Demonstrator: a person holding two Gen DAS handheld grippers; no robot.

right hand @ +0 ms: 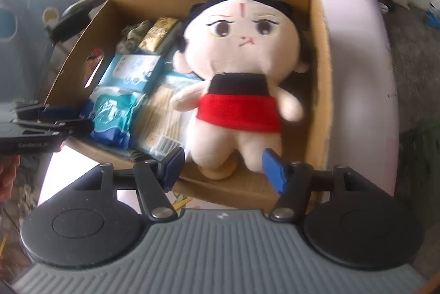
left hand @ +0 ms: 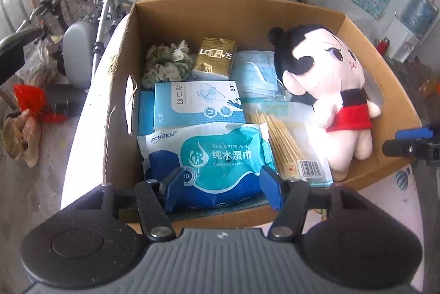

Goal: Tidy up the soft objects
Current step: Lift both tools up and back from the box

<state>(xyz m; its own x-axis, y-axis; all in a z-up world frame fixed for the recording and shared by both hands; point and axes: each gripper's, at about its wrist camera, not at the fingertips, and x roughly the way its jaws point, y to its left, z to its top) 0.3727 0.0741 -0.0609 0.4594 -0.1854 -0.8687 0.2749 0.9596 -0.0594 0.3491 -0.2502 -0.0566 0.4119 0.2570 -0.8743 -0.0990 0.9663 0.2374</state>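
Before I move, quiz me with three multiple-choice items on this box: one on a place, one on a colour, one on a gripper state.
1. Where does the doll lie in the box?
A. against its right wall
B. against its left wall
C. outside it

2. What colour is the band round the doll's body?
A. green
B. red
C. yellow

3. How is the right gripper?
A. shut on the doll
B. shut on the wipes
C. open, holding nothing

Answers:
1. A, since in both views the doll fills the right side beside the cardboard wall, with the wipes to the left of it.
2. B, since a red band crosses its middle under a black one.
3. C, since its fingers stand apart near the doll's legs with nothing between them.
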